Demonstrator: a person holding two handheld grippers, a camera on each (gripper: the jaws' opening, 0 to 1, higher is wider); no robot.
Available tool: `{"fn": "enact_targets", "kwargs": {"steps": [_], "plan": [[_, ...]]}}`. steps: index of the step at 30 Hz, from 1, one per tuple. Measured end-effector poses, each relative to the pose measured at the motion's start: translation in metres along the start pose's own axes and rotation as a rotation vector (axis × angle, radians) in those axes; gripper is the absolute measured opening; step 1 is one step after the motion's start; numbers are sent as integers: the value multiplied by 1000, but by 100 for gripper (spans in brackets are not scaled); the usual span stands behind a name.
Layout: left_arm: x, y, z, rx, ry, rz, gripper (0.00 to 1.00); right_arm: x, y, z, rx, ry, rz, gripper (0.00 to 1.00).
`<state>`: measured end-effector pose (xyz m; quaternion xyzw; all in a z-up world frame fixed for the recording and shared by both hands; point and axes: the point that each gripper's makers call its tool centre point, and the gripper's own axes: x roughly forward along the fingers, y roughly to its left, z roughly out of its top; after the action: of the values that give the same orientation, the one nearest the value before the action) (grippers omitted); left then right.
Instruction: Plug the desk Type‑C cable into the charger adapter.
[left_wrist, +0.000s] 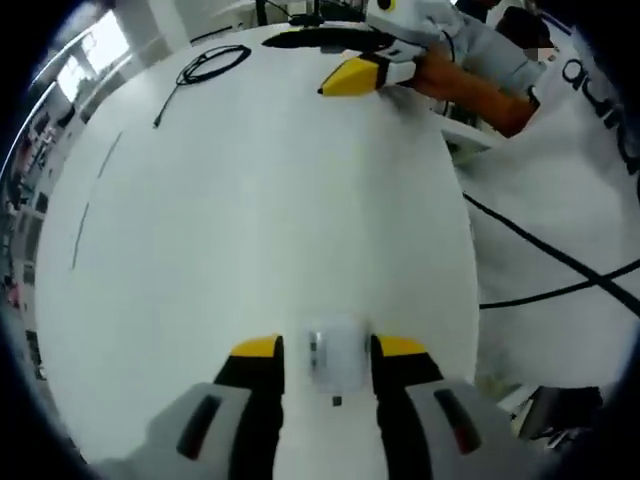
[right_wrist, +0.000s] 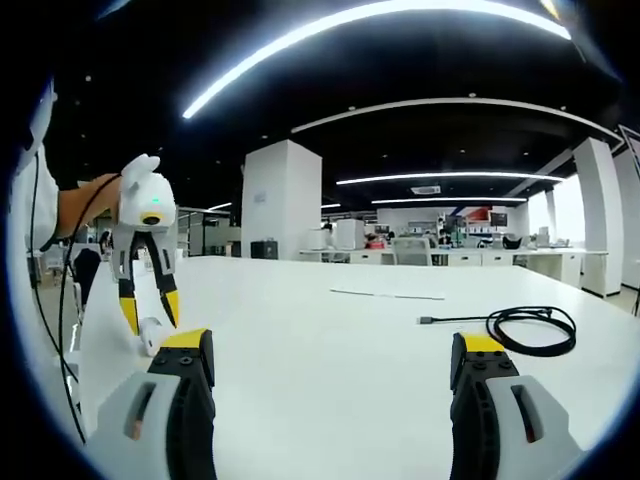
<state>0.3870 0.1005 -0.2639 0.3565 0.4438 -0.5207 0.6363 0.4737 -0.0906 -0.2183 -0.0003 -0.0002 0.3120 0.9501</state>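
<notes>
Barely begun, by the look of it: adapter (left_wrist: 336, 358) and cable (right_wrist: 528, 328) well apart, nothing plugged.

Left gripper (left_wrist: 327, 352), low centre of the left gripper view, straddling the adapter with yellow-tipped jaws on either side; cannot tell whether clamped or merely around it. Same adapter seen at lower left of the right gripper view (right_wrist: 151, 335), resting on the table (right_wrist: 330, 370) between the descending left gripper's tips (right_wrist: 150, 312).

Right gripper (right_wrist: 330, 355) spread wide, holding nothing; seen also at top centre of the left gripper view (left_wrist: 352, 76).

Cable at right of the right gripper view: loose coil, free end with its plug pointing left, lying flat. Same coil at upper left of the left gripper view (left_wrist: 210, 64).

Left to do, judging from this: secure the adapter, fetch the plug end, align, push home.

Adapter: small white rounded block, smooth and glossy. Cable: thin, black, flexible, likely rubbery. Table: broad, white, smooth, matte. Jaws: black with yellow tips, hard-edged.
</notes>
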Motion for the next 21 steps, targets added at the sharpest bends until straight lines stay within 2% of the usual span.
{"fn": "enact_targets", "kwargs": {"steps": [4,6,7,10,12,14,17,19,20,21], "plan": [[-8,2,4,-31,-52,0,35,0,1,2,7,-13,9,100],[-13,2,6,-55,-99,-7,35,0,1,1,5,-6,8,100],[-16,9,7,-76,-129,-7,35,0,1,0,7,-4,8,100],[-21,16,14,-124,-240,25,37,0,1,0,13,-8,8,100],[-22,18,10,-143,-263,28,39,1,3,1,8,-9,12,100],[-23,22,11,-175,-310,44,41,1,3,1,3,-7,12,100],[-28,29,16,-199,-408,86,43,1,5,1,4,-8,18,100],[-34,37,18,-194,-448,128,44,2,6,1,2,-7,20,100],[-44,48,23,-192,-524,194,45,2,7,1,2,-6,21,100],[-48,49,23,-213,-545,203,48,2,8,1,0,-5,23,100]]}}
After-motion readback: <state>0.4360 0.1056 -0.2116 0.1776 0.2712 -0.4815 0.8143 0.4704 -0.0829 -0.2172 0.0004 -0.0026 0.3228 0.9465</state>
